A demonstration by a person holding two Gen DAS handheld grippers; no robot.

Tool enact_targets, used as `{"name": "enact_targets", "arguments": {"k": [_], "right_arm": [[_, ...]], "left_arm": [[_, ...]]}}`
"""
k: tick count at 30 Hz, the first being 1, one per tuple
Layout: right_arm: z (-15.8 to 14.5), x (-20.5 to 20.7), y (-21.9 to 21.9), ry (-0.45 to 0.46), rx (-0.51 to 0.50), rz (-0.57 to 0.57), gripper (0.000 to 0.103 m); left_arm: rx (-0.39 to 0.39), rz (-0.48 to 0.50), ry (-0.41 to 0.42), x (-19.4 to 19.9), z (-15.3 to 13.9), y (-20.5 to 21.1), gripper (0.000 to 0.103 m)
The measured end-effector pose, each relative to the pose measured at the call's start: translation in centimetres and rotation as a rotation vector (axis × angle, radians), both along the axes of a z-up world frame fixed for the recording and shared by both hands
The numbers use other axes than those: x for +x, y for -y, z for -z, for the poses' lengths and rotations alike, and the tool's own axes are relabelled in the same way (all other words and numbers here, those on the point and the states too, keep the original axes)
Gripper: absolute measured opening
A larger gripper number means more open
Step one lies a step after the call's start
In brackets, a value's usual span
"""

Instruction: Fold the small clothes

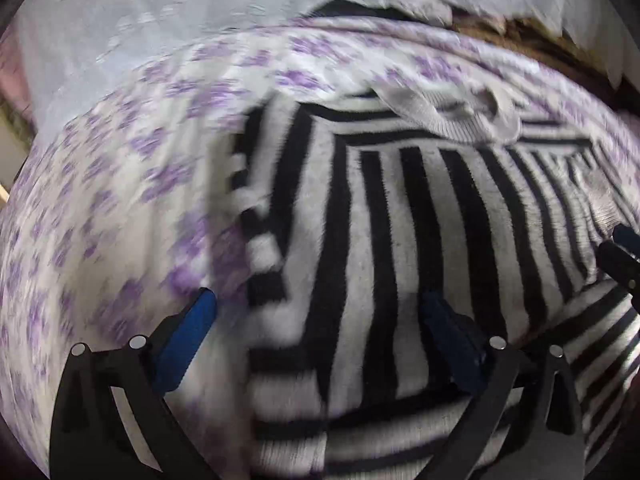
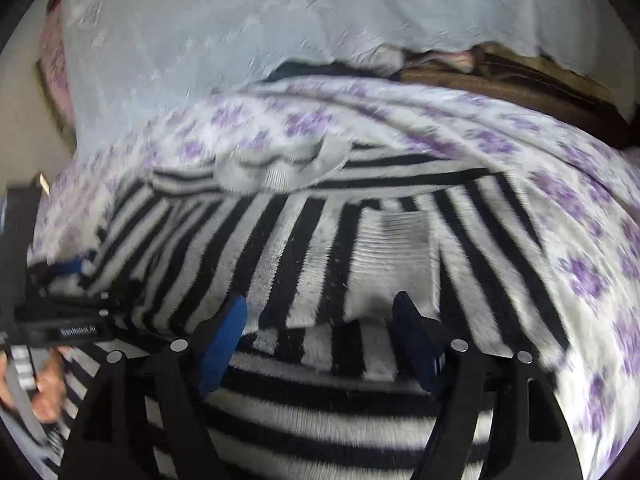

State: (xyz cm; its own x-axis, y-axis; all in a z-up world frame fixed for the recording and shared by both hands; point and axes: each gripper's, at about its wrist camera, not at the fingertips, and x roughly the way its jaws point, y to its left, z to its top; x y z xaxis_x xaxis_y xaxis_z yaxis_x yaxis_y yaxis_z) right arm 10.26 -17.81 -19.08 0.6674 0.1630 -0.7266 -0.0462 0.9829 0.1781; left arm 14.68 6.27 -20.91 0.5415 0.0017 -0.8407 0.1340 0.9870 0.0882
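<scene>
A black-and-white striped knit sweater (image 1: 400,220) lies on a bed sheet with purple flowers (image 1: 100,200). Its sleeves are folded in over the body, and its grey ribbed collar (image 1: 448,116) is at the far end. My left gripper (image 1: 320,300) is open above the sweater's left edge, with one blue pad over the sheet and the other over the stripes. My right gripper (image 2: 320,304) is open just above the sweater (image 2: 360,240) near its folded front part, with nothing pressed between the pads. The collar (image 2: 280,168) lies beyond it.
A pale blue textured cloth (image 2: 240,20) covers the back of the bed. Brown folded fabric (image 2: 500,80) lies at the back right. In the right wrist view, the left gripper's body (image 2: 60,320) and a person's hand (image 2: 48,388) are at the left edge.
</scene>
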Motion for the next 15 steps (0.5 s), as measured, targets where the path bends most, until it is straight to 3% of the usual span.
{"name": "enact_targets", "arguments": {"k": [2, 4, 6, 8, 12, 15], "right_arm": [[-0.5, -1.6, -0.1, 0.029, -0.007, -0.024, 0.077], [0.6, -1.8, 0.2, -0.014, -0.034, -0.015, 0.079], [2.3, -1.7, 1.1, -0.06, 0.019, -0.012, 0.082], [1.7, -1.8, 1.2, -0.043, 0.025, -0.013, 0.082], [0.5, -3.9, 1.8, 0.034, 0.048, 0.014, 0.083], [0.1, -5.5, 2.3, 0.026, 0.069, 0.032, 0.086]], "left_arm": [[0.008, 0.029, 0.025, -1.8, -0.6, -0.1, 0.098], [0.058, 0.033, 0.032, -2.6, 0.1, 0.2, 0.099], [0.043, 0.024, 0.001, -2.2, 0.7, -0.1, 0.099], [0.012, 0.001, -0.002, -2.0, 0.4, -0.6, 0.099], [0.025, -0.025, 0.068, -4.6, -0.9, -1.1, 0.099], [0.014, 0.003, 0.072, -7.1, -1.2, -1.1, 0.099]]}}
